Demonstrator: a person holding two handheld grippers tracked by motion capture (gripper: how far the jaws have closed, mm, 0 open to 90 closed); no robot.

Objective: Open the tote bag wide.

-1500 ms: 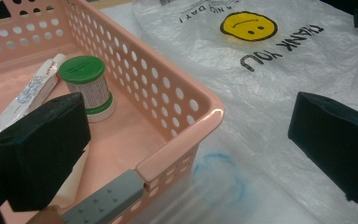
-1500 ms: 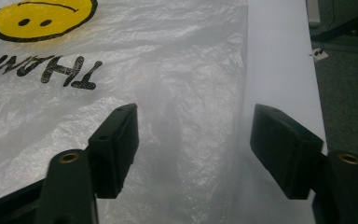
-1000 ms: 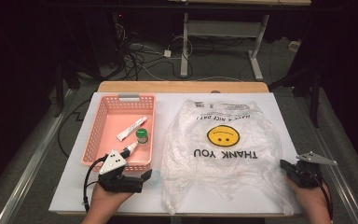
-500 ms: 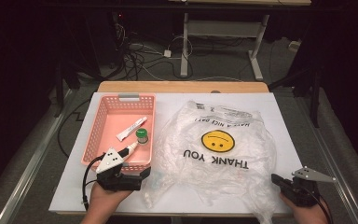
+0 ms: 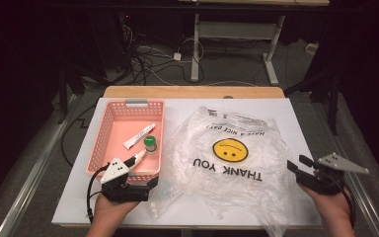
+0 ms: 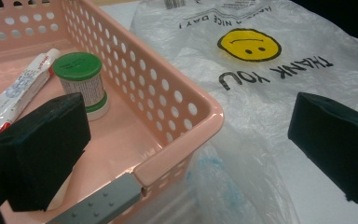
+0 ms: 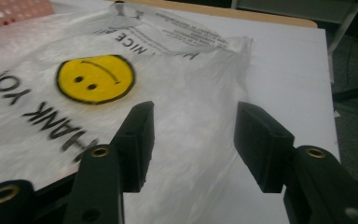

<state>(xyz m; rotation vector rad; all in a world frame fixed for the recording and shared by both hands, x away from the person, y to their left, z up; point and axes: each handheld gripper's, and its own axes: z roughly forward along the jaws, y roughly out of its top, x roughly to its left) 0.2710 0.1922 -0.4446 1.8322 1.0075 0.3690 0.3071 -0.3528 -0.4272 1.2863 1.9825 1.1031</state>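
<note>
Your right gripper [image 5: 296, 167] has just been opening and holds nothing, with the bag [image 5: 227, 163] lying flat ahead of it, so a grab could snag one layer. Your left gripper [image 5: 150, 190] gapes across the basket [image 5: 109, 129] corner; closing could drag it. Ahead inside: tube [image 5: 139, 136] and jar [image 5: 150, 144].

A white table [image 5: 306, 128] carries a pink basket [image 5: 109, 129] beside a plastic bag [image 5: 227, 163].
</note>
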